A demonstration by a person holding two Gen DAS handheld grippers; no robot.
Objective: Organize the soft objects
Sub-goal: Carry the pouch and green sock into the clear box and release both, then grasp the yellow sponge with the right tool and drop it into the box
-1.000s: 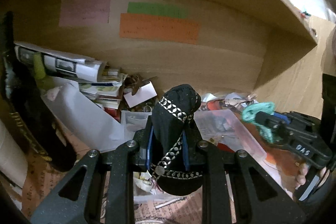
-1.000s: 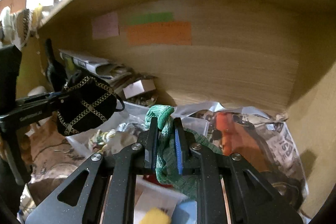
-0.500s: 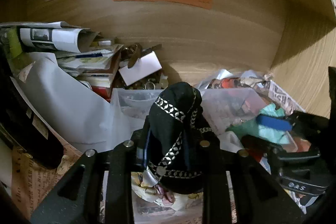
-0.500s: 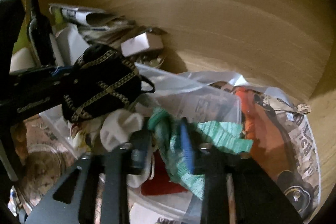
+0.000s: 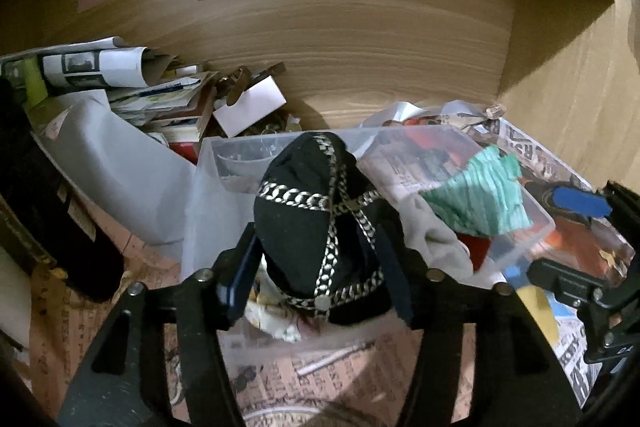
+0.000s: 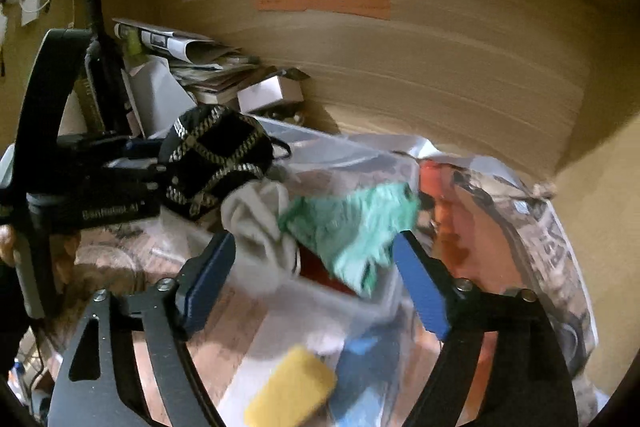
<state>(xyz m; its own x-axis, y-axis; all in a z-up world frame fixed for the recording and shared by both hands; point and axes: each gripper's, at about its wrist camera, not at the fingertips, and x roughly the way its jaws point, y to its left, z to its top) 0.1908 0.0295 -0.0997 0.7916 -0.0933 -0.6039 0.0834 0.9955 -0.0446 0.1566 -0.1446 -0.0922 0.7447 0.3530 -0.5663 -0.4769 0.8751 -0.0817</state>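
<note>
Left claw (image 5: 316, 259) is clamped on the black pouch with the silver chain trim (image 5: 320, 227), and the pouch stands up out of the fingers, long axis running forward along them. Right below and just ahead of that claw sits the clear plastic bin (image 5: 536, 223), so the pouch hangs over the bin's near-left end. That's the relation that counts: the drop looks to be straight down, hardly any reach needed.

Right claw (image 6: 316, 275) stands wide apart, gripping nothing. Between and just beyond its blue pads (image 6: 420, 295) the green knit cloth (image 6: 356, 227) lies blurred at the bin's (image 6: 384, 291) rim, with a pale sock (image 6: 260, 231) to its left. I can't tell whether the cloth has settled. A yellow sponge (image 6: 290, 387) lies under the right claw.
</note>
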